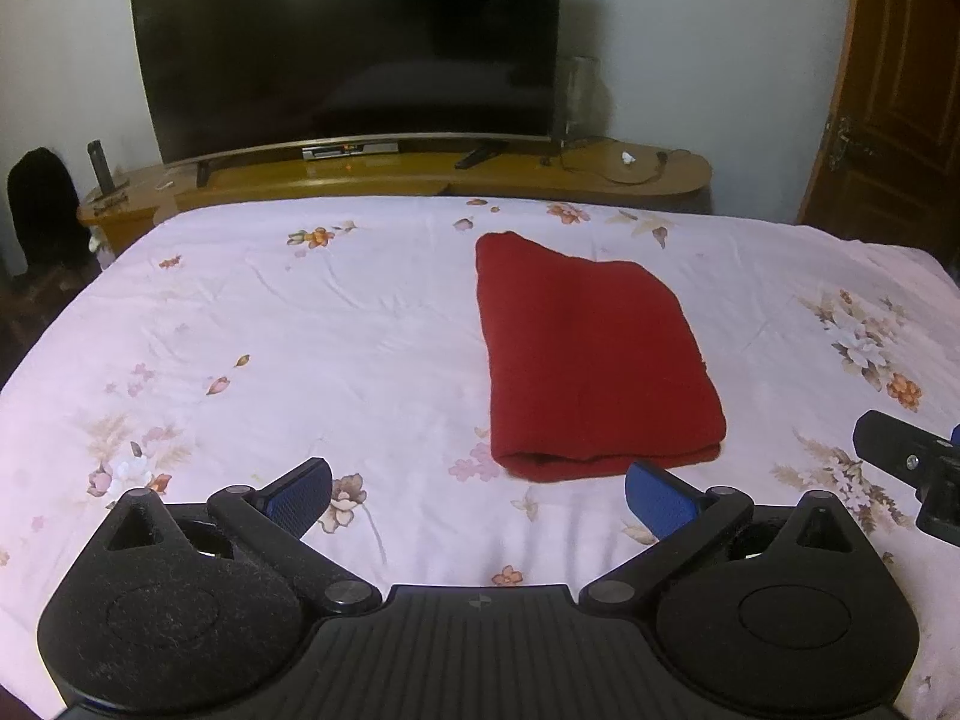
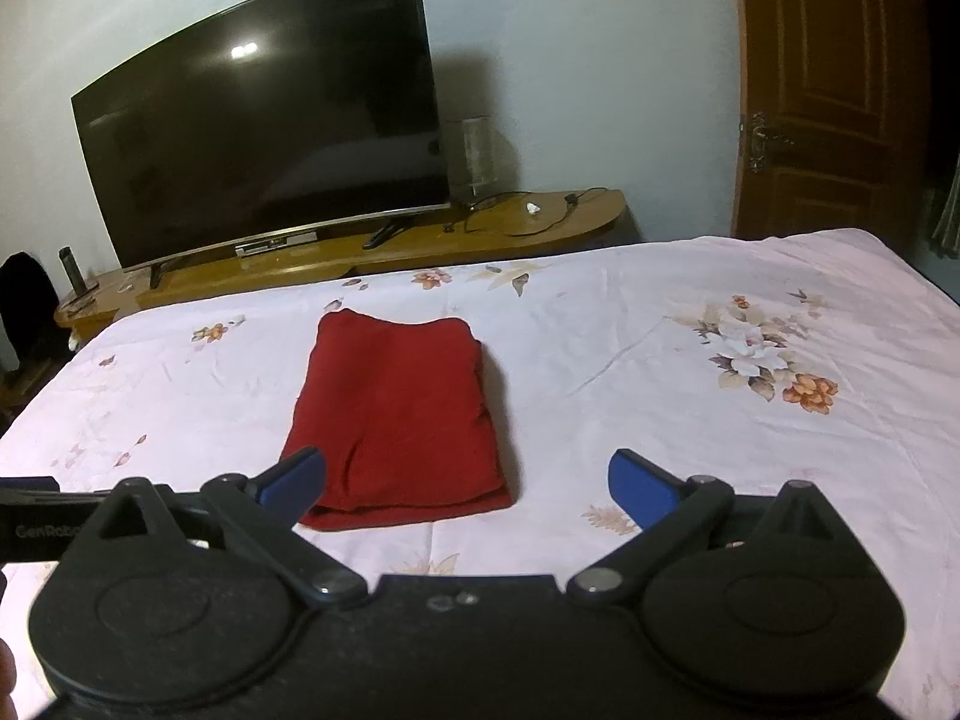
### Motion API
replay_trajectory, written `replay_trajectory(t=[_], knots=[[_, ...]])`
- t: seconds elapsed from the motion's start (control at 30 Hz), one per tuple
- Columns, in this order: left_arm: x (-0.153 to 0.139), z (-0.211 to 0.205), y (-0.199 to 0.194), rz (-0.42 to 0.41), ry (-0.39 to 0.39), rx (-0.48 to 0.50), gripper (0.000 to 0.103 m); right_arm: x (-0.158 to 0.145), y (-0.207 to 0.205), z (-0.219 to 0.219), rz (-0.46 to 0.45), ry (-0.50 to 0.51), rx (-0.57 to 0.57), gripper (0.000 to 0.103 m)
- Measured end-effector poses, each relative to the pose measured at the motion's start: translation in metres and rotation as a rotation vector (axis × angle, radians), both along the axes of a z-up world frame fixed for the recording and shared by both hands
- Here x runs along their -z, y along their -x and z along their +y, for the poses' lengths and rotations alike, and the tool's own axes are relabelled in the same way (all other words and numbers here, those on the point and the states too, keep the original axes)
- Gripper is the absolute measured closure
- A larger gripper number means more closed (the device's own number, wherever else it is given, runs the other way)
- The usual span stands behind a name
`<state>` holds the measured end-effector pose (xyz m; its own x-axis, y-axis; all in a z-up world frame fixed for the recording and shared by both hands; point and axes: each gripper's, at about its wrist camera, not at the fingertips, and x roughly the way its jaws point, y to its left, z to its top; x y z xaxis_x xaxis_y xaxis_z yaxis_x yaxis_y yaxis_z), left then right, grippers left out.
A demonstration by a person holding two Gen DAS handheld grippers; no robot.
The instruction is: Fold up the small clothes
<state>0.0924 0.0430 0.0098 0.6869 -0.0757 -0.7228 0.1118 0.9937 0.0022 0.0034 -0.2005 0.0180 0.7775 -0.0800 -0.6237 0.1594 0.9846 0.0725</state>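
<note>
A red garment (image 1: 591,360) lies folded into a neat rectangle on the flowered pale pink bedsheet (image 1: 270,330). In the left wrist view my left gripper (image 1: 477,495) hovers open just in front of the garment's near folded edge, blue pads wide apart, nothing between them. The right gripper's black body (image 1: 912,468) shows at that view's right edge. In the right wrist view the same red garment (image 2: 399,414) lies ahead and slightly left. My right gripper (image 2: 468,483) is open above its near edge, touching nothing.
Beyond the bed's far edge stands a wooden TV bench (image 1: 420,171) with a large dark television (image 1: 348,48), cables and small items. A brown wooden door (image 2: 834,90) is at the right. The sheet (image 2: 720,420) spreads wide on both sides of the garment.
</note>
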Motion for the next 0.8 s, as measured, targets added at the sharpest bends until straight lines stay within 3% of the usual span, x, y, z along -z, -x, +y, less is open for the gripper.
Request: replay_trajectory(t=[0.8], knots=[[-0.002, -0.015, 0.002, 0.003, -0.014, 0.024, 0.0, 0.003, 0.0, 0.0, 0.028, -0.018, 0.005, 0.002]])
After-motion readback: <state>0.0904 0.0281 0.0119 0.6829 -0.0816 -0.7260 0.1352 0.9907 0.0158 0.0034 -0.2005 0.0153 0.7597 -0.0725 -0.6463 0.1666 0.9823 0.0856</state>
